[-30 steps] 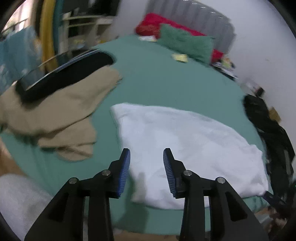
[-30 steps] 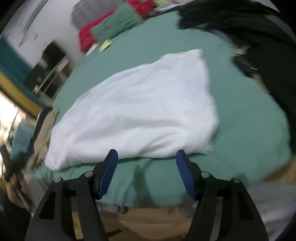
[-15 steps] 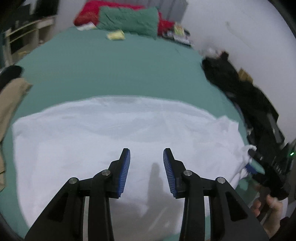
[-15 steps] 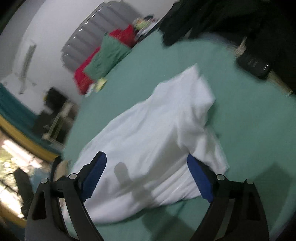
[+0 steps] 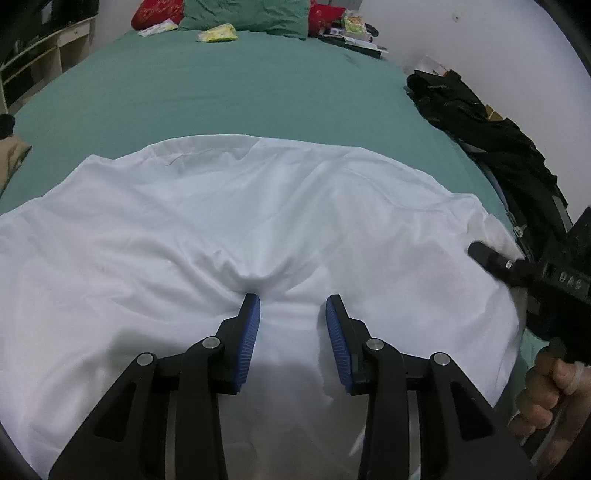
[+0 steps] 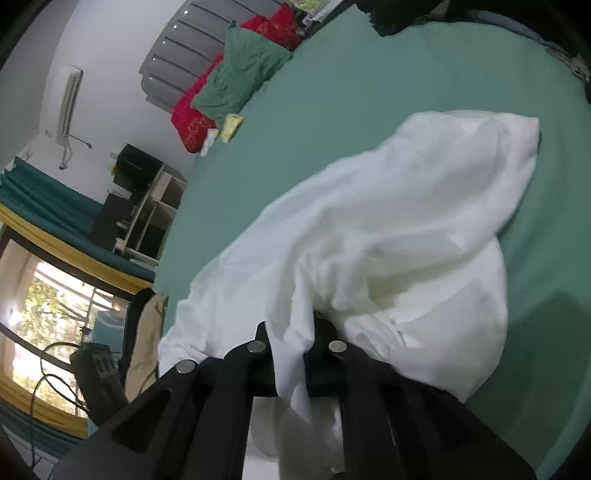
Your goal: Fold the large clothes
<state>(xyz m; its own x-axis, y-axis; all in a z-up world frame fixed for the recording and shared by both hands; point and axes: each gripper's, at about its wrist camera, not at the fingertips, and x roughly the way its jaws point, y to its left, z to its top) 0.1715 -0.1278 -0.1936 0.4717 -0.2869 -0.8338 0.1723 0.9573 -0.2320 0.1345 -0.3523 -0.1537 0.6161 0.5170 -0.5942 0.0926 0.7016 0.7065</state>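
Observation:
A large white garment lies spread on the green bed. My left gripper is open, its blue pads resting low on the cloth near its front middle, where the cloth puckers. My right gripper is shut on a bunched fold of the white garment at its right end and lifts it off the bed; cloth hides its pads. The right gripper also shows in the left wrist view, at the garment's right edge.
A pile of black clothes lies along the bed's right side. Green and red pillows and a yellow item sit at the head. Tan clothing lies at the left edge. Shelves and a window stand beyond.
My left gripper has swung right from the tan clothes and come down onto the white garment. My right gripper has closed on the garment's right end and raised it.

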